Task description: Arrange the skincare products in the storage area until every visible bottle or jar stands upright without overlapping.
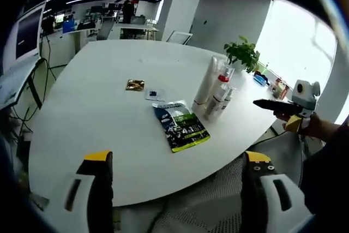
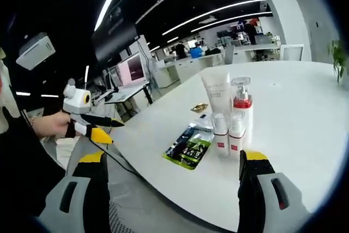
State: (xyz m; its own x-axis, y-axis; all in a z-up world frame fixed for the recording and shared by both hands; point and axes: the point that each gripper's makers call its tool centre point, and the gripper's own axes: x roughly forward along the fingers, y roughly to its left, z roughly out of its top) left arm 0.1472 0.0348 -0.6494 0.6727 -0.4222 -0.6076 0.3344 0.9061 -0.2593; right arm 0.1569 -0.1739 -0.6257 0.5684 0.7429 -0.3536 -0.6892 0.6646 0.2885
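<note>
Both claws stand open and empty, off the near edge of the white bench (image 1: 82,113) — my left claw (image 1: 177,170) faces it head on, my right claw (image 2: 170,165) looks in from the side. On the bench the skincare group stands upright and close together: a tall white tube (image 2: 216,94), a red-collared pump bottle (image 2: 241,107), and two small bottles (image 2: 221,135) in front. Whether they touch I cannot tell. Just beside them a dark green sachet (image 1: 180,125) lies flat, with a gold packet (image 1: 134,84) and a small card (image 1: 155,95) farther in. I judge this the approach — nothing is gripped yet. Next I would reach the sachet, which needs a low, edge-on pinch.
</note>
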